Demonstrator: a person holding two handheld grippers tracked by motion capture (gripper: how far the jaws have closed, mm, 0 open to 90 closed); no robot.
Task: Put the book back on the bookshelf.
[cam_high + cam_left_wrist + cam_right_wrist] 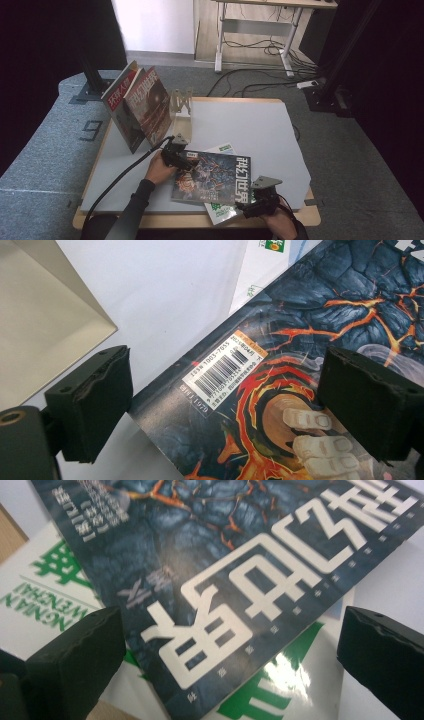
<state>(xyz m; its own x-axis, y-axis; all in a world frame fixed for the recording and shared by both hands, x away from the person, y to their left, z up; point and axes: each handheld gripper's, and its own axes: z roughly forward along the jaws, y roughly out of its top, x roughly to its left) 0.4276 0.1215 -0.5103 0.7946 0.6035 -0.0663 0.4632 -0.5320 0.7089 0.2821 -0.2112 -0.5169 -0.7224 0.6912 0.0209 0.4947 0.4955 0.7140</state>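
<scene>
The left gripper (220, 405) has its two black padded jaws spread wide, one on each side of the corner of a dark glossy magazine with a cracked-lava cover in orange and blue-grey (320, 365); the jaws pinch nothing. Between them sits a white barcode label (222, 370) reading "ISSN 1003-7055", with smaller print below that is too fine to read. Pale sculpted fingers printed on the cover lie just beside the right-hand jaw. Beyond the corner is the white tabletop (165, 295) and the edge of a beige bookend plate (40, 320).

The right gripper (225, 655) also has its jaws spread, hovering over the other end of the same magazine (210, 555), where large white Chinese title characters run across the cover. Under it lies a white glossy magazine with green lettering (45, 595); part of the Latin line reads "WENZHAI".

In the high view the dark magazine (212, 177) lies flat near the front edge of the table (260, 125), resting on the white one (222, 212), which sticks out at its front and far edges. The left gripper (176, 156) is at its far left corner, the right gripper (257, 200) at its near right corner. Well behind, two more magazines (137, 107) lean upright against the beige bookend (181, 112).
</scene>
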